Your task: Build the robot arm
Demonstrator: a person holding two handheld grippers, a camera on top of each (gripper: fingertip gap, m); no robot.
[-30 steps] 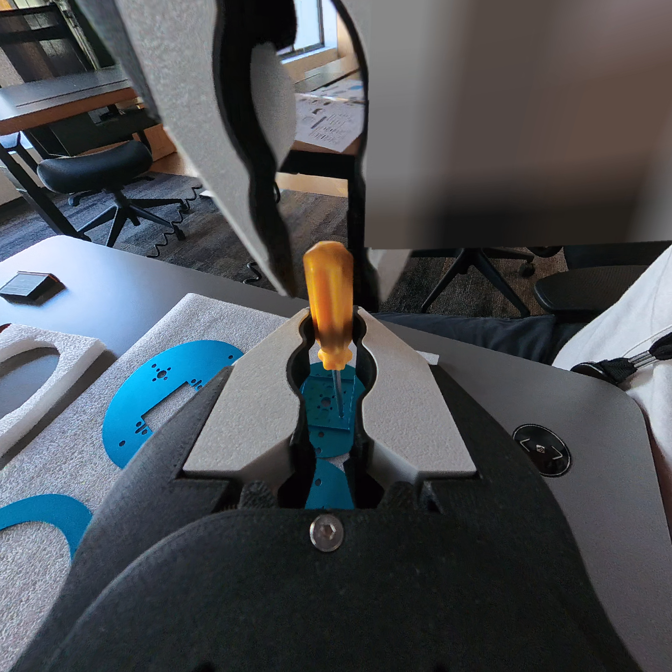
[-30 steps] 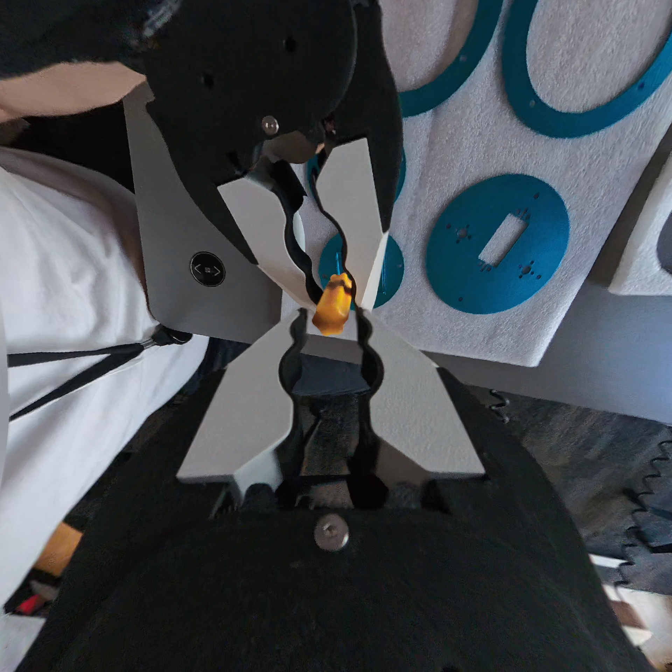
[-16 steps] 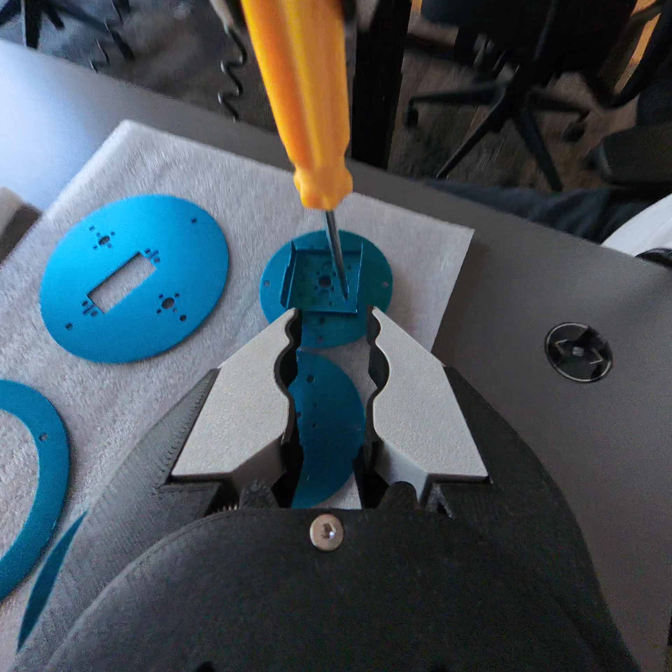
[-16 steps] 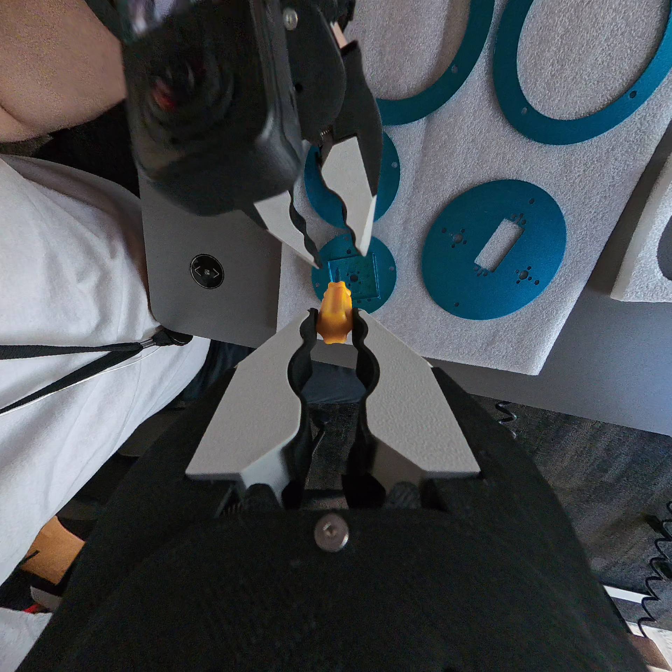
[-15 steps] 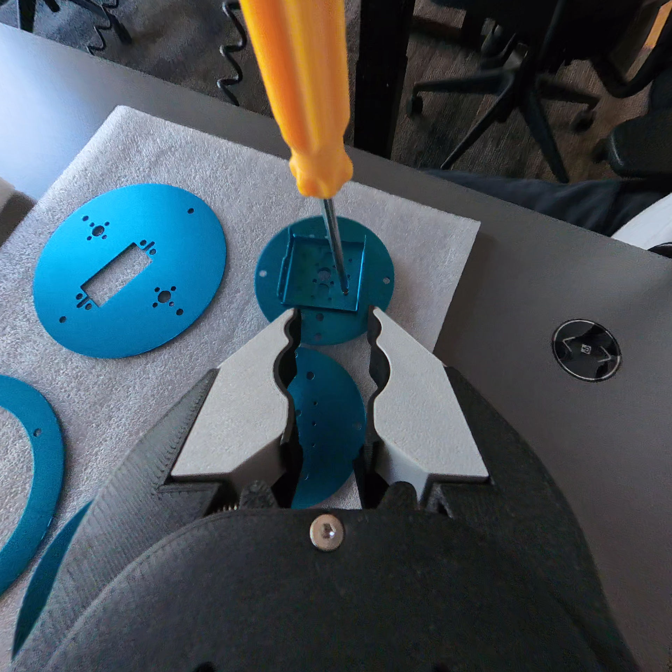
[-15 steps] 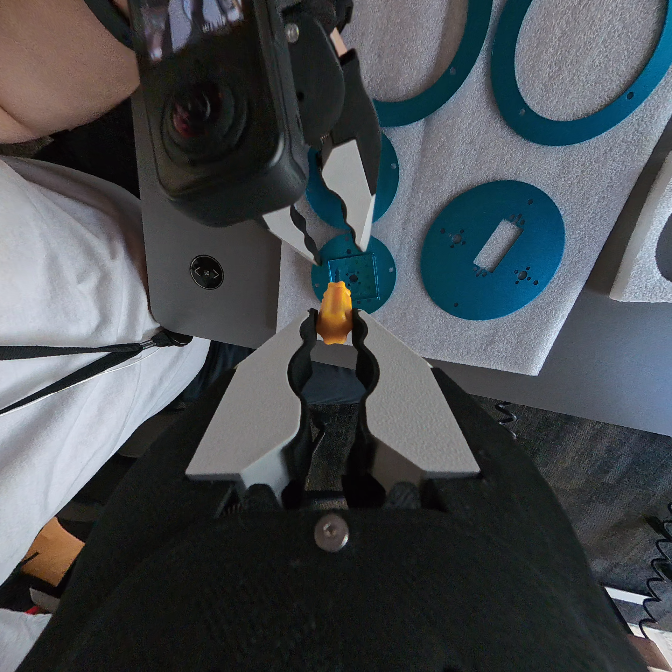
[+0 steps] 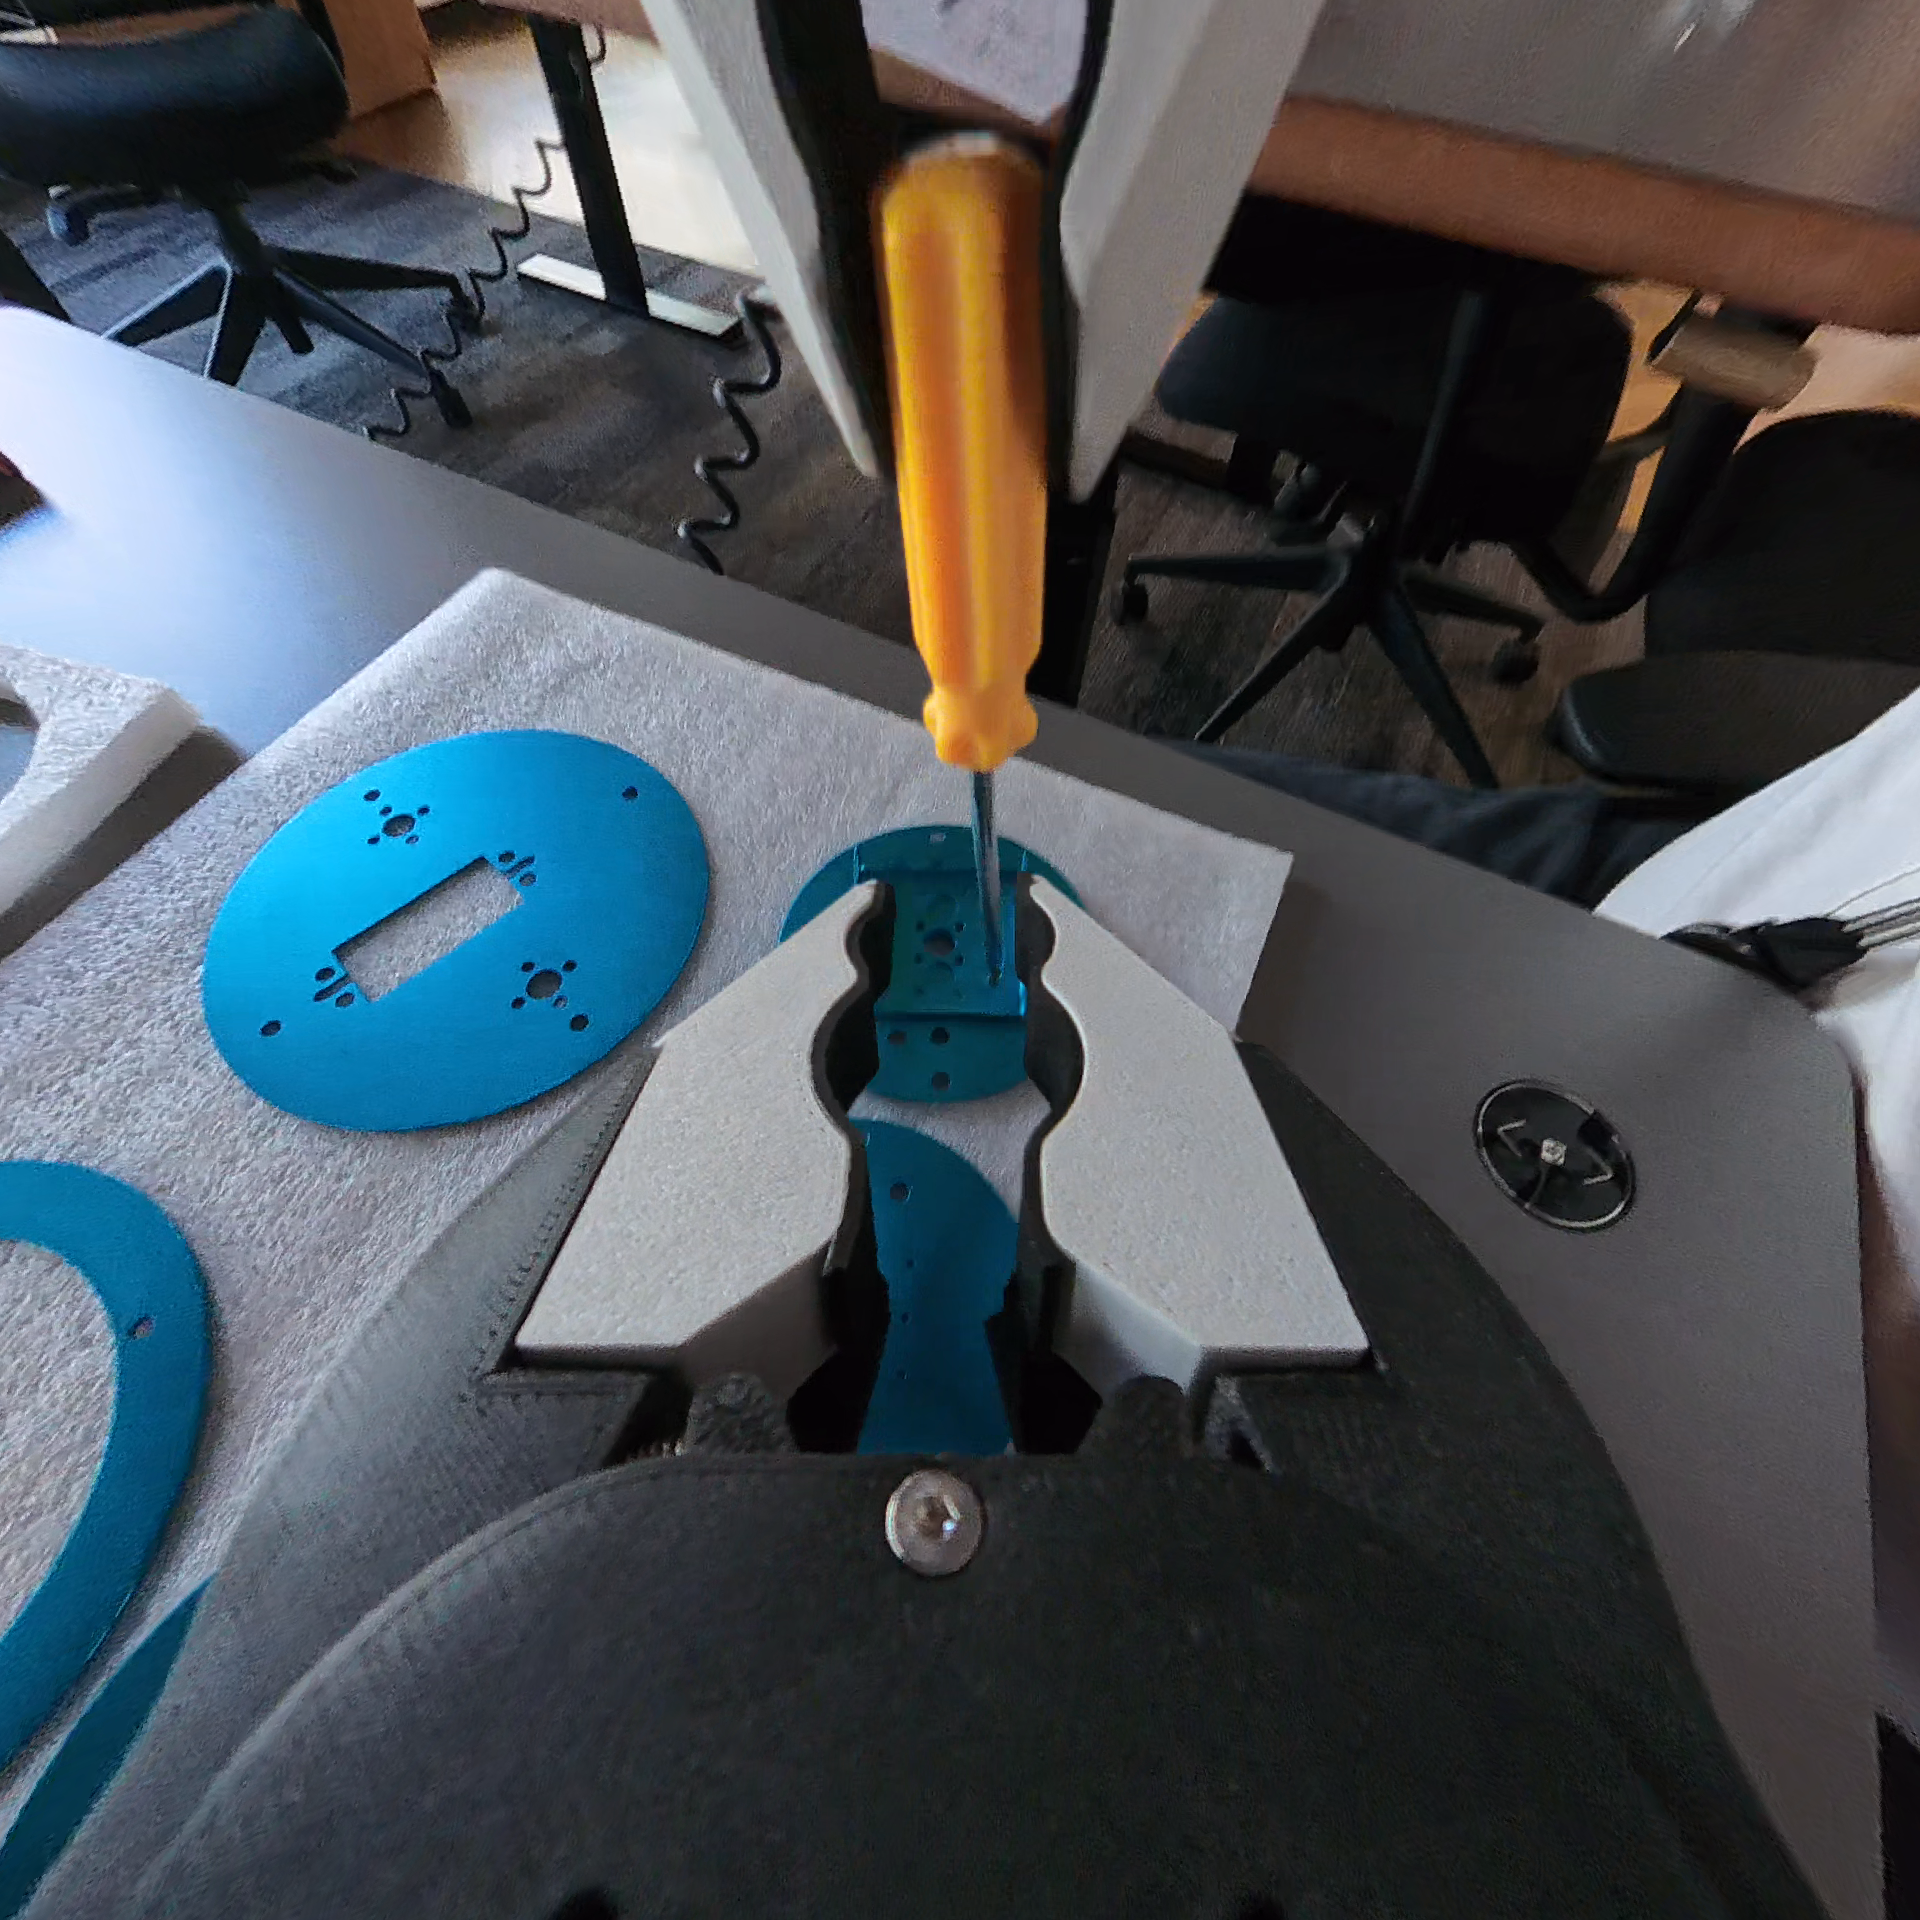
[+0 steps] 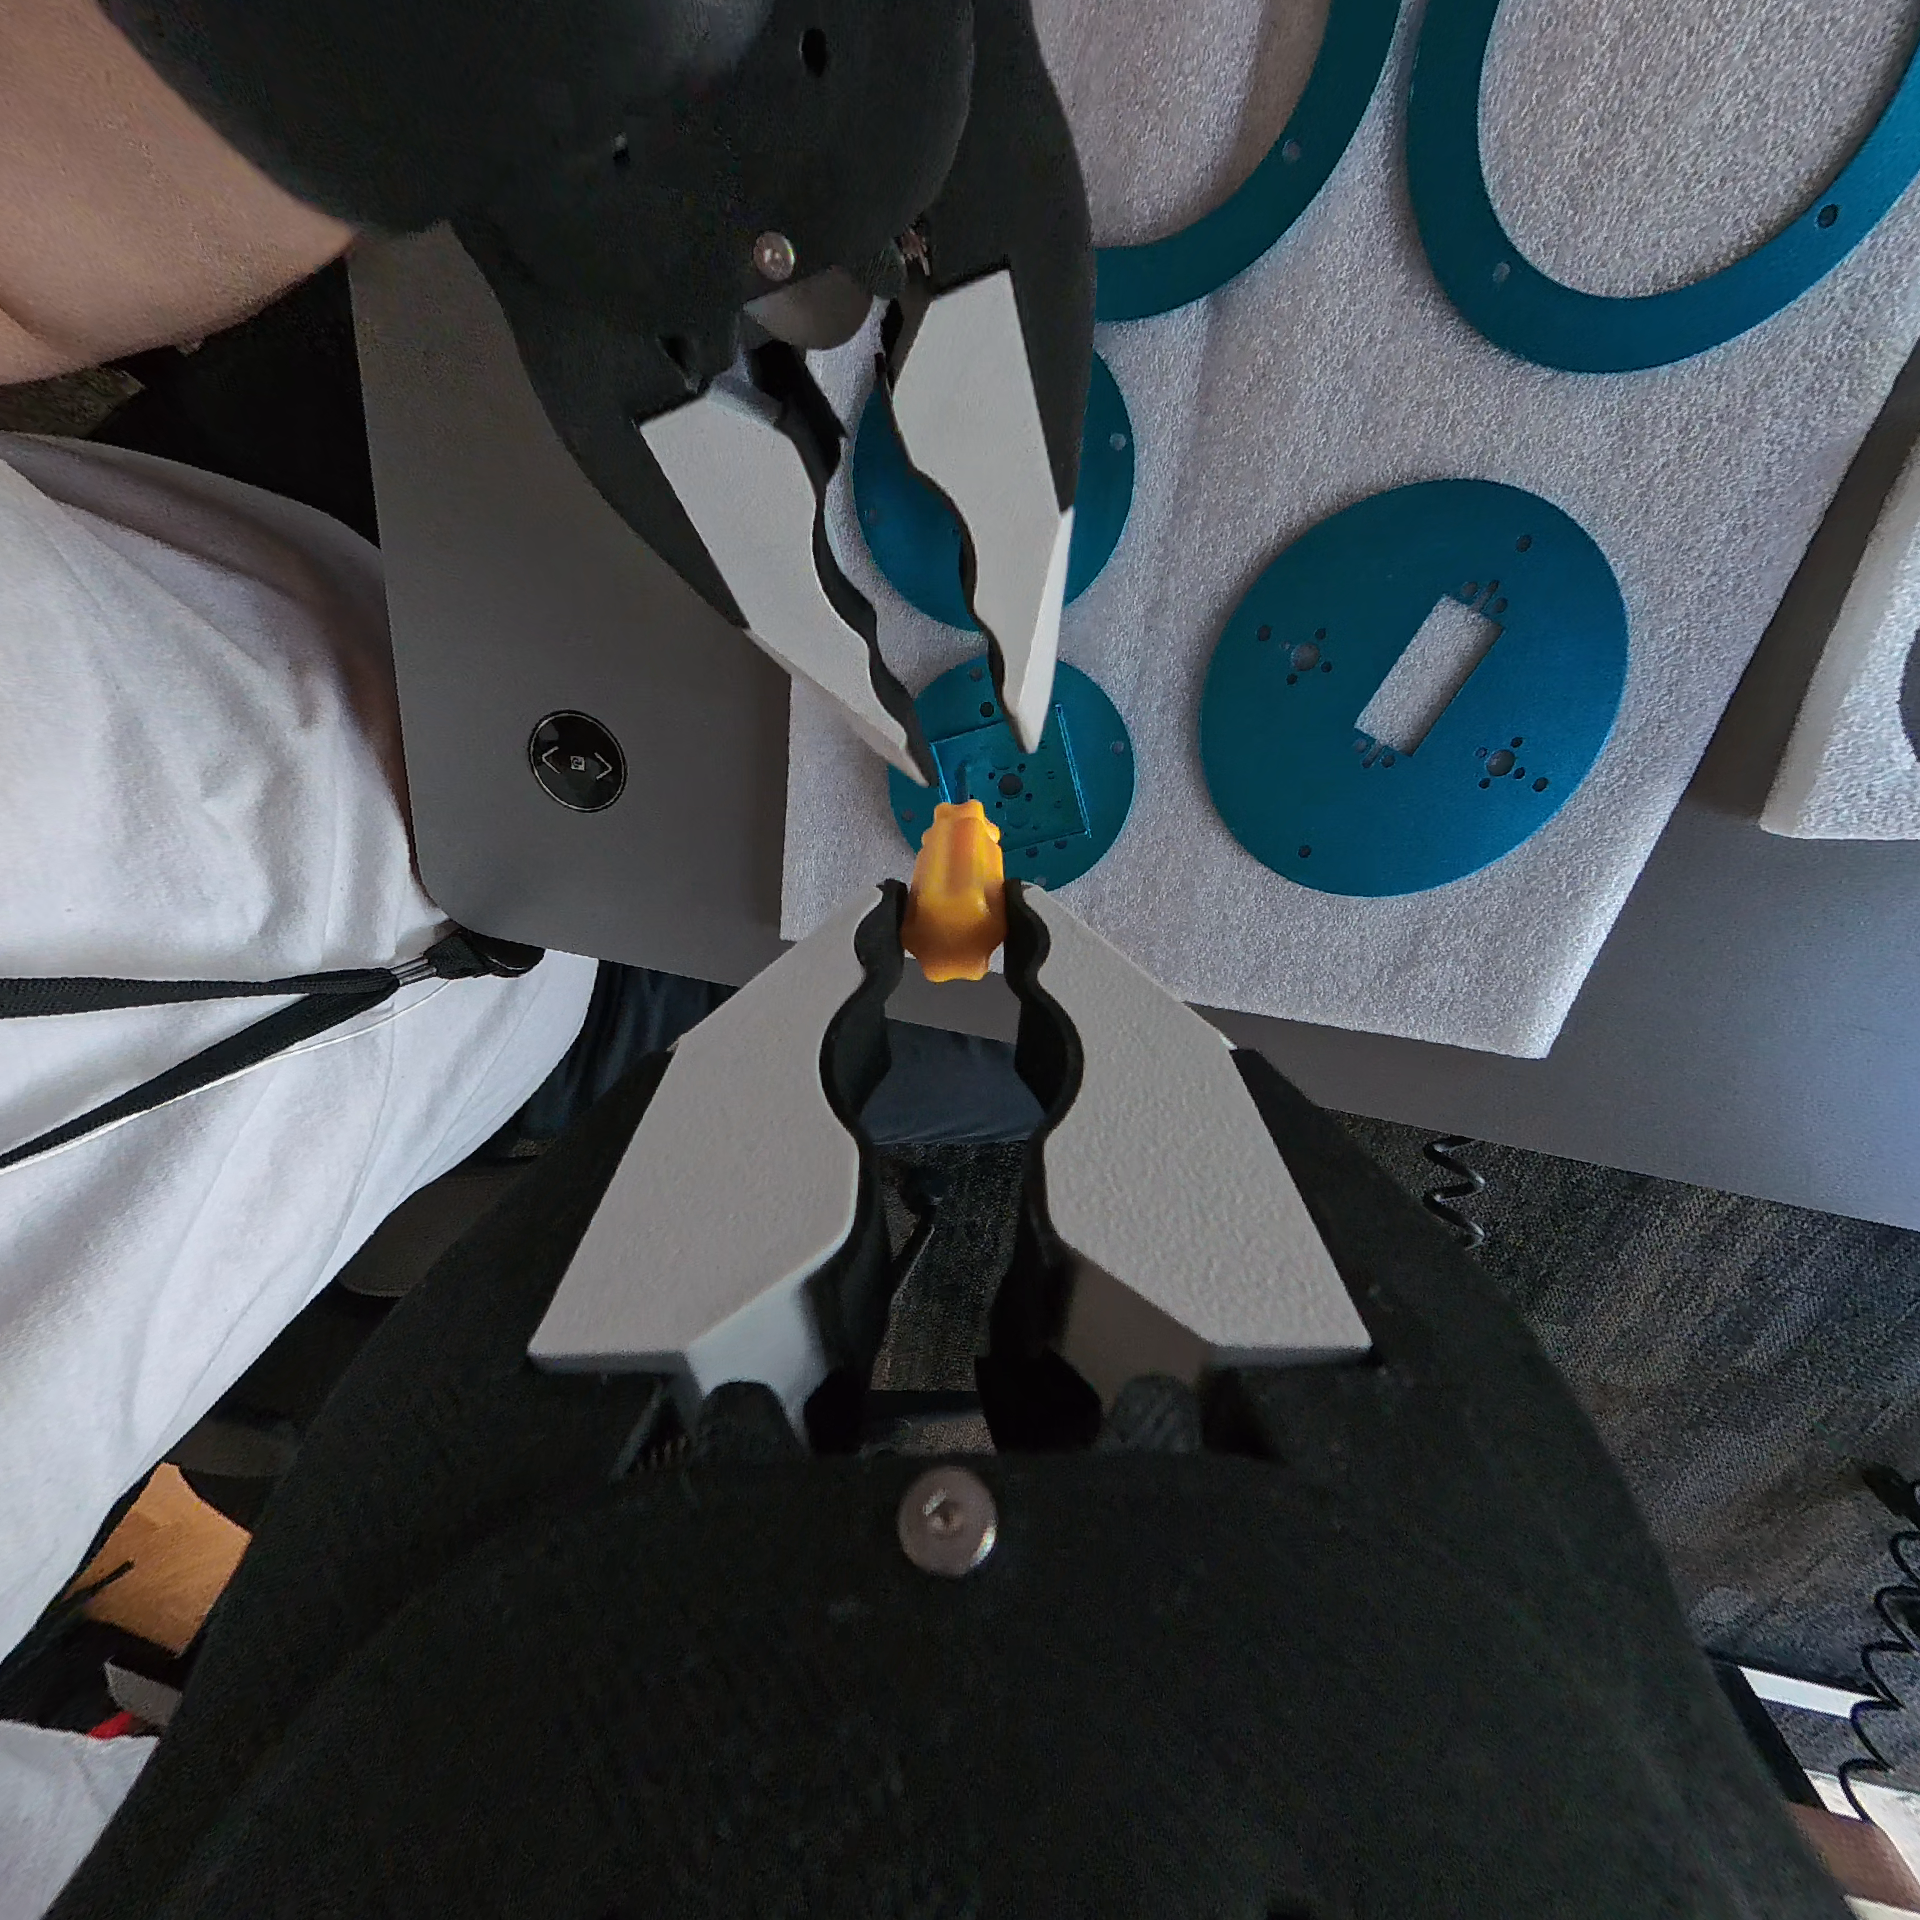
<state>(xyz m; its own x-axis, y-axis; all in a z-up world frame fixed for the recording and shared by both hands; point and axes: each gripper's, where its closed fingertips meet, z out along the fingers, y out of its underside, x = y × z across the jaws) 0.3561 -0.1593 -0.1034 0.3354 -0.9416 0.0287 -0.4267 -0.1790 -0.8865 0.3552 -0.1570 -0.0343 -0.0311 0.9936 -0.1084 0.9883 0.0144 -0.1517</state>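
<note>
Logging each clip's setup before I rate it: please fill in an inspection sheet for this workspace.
Surface: grey table under a white foam sheet.
Job's things: orange-handled screwdriver, tip down inside the blue square bracket on a small blue disc; large blue disc with a rectangular slot; blue rings.
Clutter: round black desk button; second foam piece.
Grippers: right gripper shut on the screwdriver handle; left gripper with fingers either side of the bracket, contact unclear.
Cables: coiled black cord on the floor.
Surroundings: office chairs, carpet, a person in a white shirt.
</note>
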